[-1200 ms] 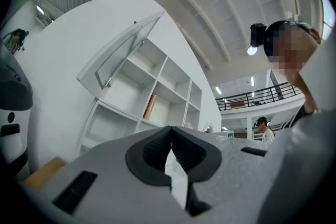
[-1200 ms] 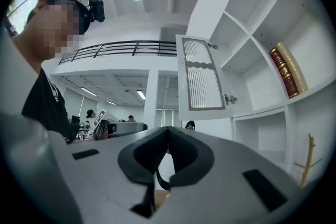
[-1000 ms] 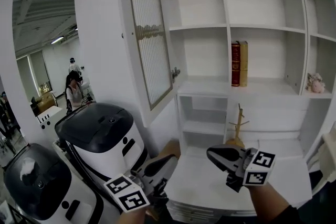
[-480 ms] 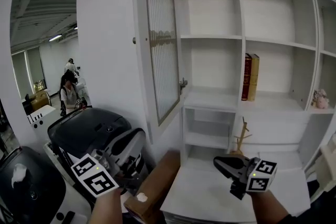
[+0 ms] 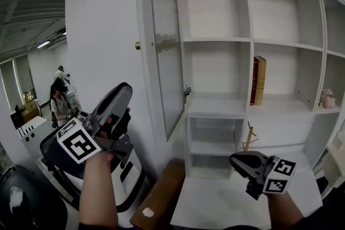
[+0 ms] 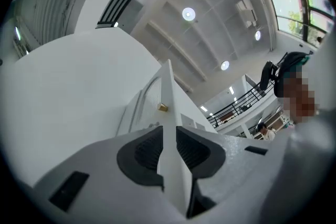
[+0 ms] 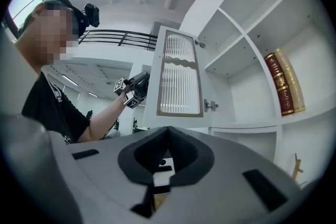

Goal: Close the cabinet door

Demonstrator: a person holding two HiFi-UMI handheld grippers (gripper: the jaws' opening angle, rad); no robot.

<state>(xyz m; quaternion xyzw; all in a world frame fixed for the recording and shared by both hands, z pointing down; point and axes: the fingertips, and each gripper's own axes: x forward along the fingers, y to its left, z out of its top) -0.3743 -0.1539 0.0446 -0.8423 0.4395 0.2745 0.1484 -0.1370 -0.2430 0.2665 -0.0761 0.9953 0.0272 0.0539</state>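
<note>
The door ran off the top edge, so its upper corner was lost. The cabinet was cut off at the right, and the pale figure on its shelf was too small to tell. Print on the books could not be read. The foot of the stand lay behind the right tool. A forearm hid much of the white machine. The dark machine was cut off at the lower left corner, and the box ran off the bottom. The people far off were too small to make out.

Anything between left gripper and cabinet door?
Nothing: head view shows a bare gap; left gripper, jaws just opening and empty, is clear of the cabinet door.
</note>
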